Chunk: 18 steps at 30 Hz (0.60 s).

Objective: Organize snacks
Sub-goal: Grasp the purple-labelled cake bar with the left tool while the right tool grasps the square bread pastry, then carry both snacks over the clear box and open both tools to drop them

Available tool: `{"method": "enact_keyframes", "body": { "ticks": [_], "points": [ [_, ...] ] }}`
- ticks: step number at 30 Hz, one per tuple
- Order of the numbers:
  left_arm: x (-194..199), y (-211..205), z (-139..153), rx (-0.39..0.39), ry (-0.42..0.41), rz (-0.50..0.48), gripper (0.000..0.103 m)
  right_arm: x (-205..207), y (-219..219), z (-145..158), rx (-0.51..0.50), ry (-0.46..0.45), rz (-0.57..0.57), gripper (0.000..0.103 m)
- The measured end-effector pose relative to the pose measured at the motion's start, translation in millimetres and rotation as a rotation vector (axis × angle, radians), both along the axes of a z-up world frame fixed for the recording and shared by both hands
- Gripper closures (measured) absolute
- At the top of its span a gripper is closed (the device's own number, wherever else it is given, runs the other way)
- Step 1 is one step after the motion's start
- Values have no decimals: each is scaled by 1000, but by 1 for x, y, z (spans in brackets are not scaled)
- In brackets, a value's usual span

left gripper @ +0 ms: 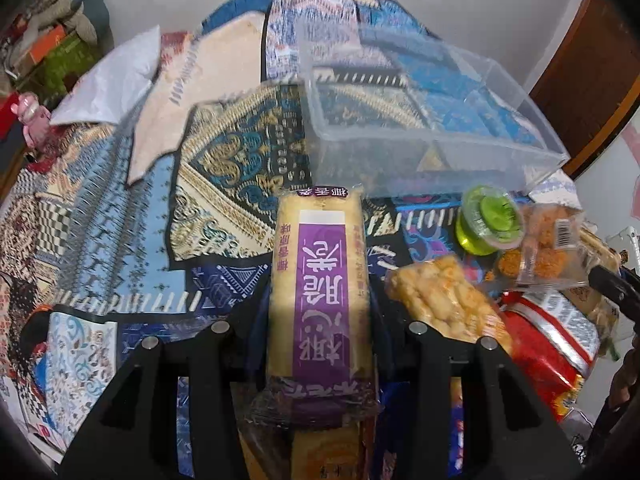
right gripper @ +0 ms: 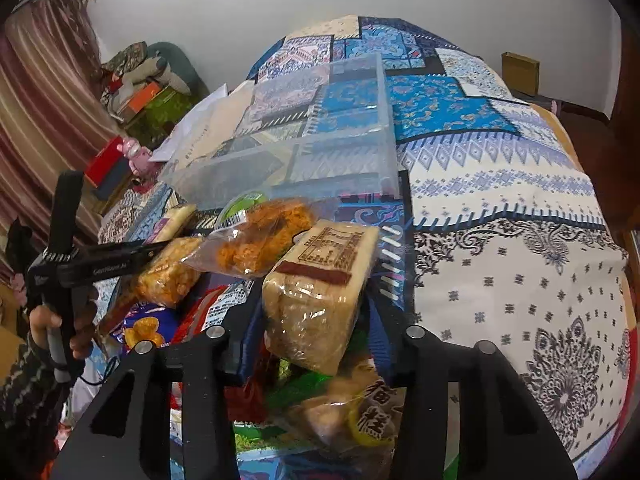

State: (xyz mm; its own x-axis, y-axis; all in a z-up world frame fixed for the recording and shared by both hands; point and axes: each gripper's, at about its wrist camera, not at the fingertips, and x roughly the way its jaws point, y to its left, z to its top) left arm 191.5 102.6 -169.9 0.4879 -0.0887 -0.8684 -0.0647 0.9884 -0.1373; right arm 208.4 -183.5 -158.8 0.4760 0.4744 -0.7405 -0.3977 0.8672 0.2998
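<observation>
Two snack packs held up, clear box waiting behind

The purple snack pack (left gripper: pixel 320 292) sits pinched between the fingers of the left gripper (left gripper: pixel 320 320), above the patterned cloth (left gripper: pixel 120 208) and in front of the clear box (left gripper: pixel 420 148); it looks light and crinkly, its wrap may be slippery, so the middle of its long sides seems the best place to hold; the tan cake pack (right gripper: pixel 320 292) is pinched by the right gripper (right gripper: pixel 316 332), over the snack pile (right gripper: pixel 224 264); it looks soft and squashy, so a gentle squeeze seems safest; a green jelly cup (left gripper: pixel 490 218) lies near the box.
</observation>
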Motion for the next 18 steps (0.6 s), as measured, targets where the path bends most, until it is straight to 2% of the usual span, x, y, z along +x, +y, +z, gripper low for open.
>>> {"method": "enact_keyframes", "body": {
  "ticks": [5, 13, 18],
  "points": [
    [-17, -2, 31, 17, -91, 12, 58, -4, -7, 12, 3, -41, -25, 68],
    [-26, -15, 81, 28, -230, -3, 58, -9, -14, 44, 18, -137, -39, 69],
    [-16, -22, 99, 23, -284, -5, 58, 0, -15, 69, 49, -196, -41, 68]
  ]
}}
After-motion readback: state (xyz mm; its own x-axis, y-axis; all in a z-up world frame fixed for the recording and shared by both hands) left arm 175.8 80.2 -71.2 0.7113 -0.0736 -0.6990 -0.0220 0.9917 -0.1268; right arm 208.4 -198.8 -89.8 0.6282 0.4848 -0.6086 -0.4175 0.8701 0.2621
